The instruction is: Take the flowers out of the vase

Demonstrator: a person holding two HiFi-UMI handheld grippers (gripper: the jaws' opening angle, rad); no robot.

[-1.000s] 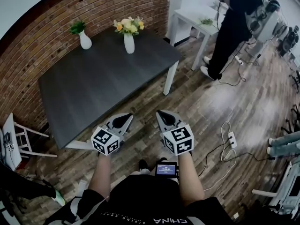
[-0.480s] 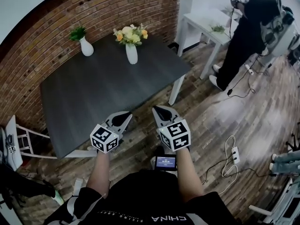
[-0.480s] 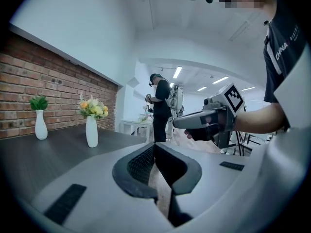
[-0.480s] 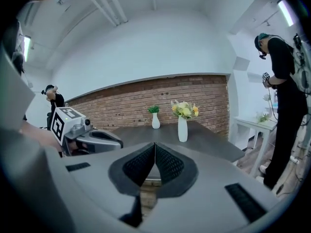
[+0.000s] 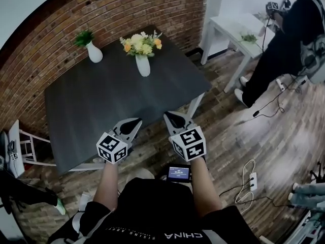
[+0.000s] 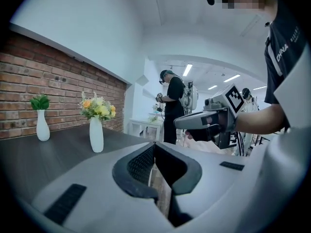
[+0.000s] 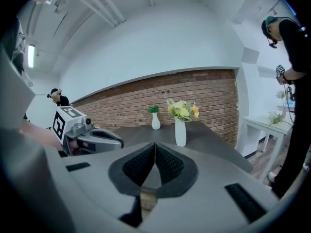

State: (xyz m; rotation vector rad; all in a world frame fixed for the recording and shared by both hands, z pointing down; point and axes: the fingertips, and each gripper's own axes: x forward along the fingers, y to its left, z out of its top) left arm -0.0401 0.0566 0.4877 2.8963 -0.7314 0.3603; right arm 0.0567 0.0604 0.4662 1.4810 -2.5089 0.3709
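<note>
A bunch of yellow, orange and white flowers point(image 5: 141, 43) stands in a white vase point(image 5: 143, 65) on the far half of a dark table point(image 5: 91, 111). The same flowers point(image 7: 181, 110) and vase point(image 7: 180, 132) show in the right gripper view, and the vase point(image 6: 96, 135) in the left gripper view. My left gripper point(image 5: 133, 122) is shut and empty over the table's near edge. My right gripper point(image 5: 168, 117) is shut and empty beside it, off the table's near corner. Both are far short of the vase.
A second white vase with a green sprig point(image 5: 93, 52) stands at the table's far left by the brick wall point(image 5: 61, 19). A person in black point(image 5: 289, 44) stands by a white side table point(image 5: 238, 27) at right. A white chair point(image 5: 20, 146) is left; cables and a power strip point(image 5: 251, 179) lie on the wood floor.
Both grippers have moved forward toward the table, still shut. The table and the flower vase now sit closer and lower in the head view.
</note>
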